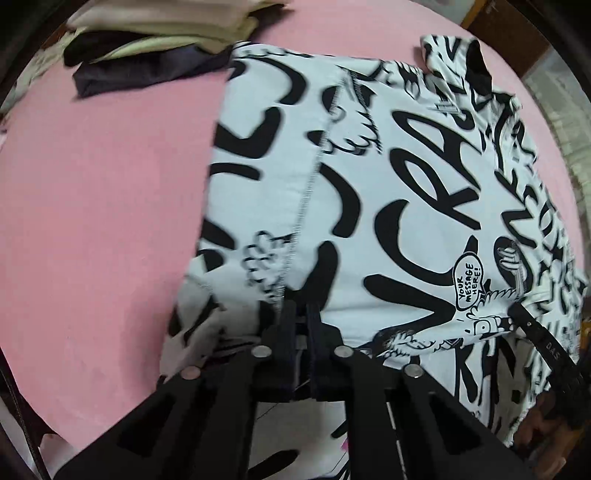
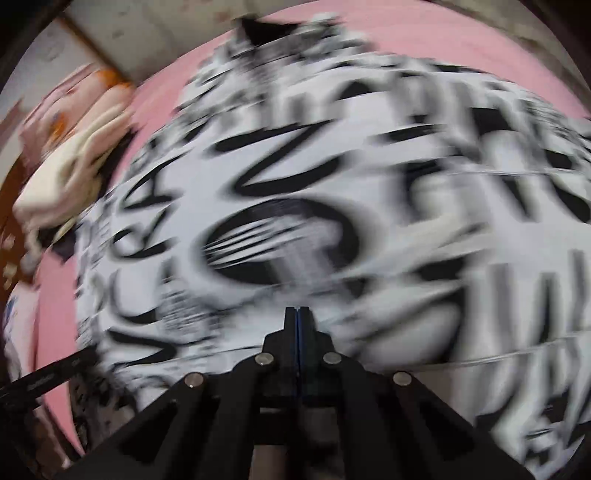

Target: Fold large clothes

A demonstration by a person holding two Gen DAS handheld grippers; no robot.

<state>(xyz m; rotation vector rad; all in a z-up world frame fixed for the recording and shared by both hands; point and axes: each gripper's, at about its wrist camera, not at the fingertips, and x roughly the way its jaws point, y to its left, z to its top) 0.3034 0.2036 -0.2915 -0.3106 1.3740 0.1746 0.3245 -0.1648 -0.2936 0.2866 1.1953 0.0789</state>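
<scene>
A large white garment (image 1: 388,166) printed with black graffiti lettering lies spread on the pink sheet (image 1: 92,184). My left gripper (image 1: 301,314) points steeply down at the garment's near hem, where a stitched seam runs in. It is shut on that edge, and the cloth bunches just to its left. My right gripper (image 1: 517,310) reaches in from the right and rests on the same near edge. In the heavily blurred right wrist view, the right gripper (image 2: 297,314) has its blue pads pressed together over the garment (image 2: 295,184). No cloth shows between them. The left gripper (image 2: 88,356) shows at the lower left.
A stack of folded cream, black and navy clothes (image 1: 147,40) sits at the far left of the sheet, shown blurred as a cream pile (image 2: 74,158) in the right wrist view. Wooden furniture (image 1: 517,33) stands beyond the far right corner. Bare pink sheet lies left of the garment.
</scene>
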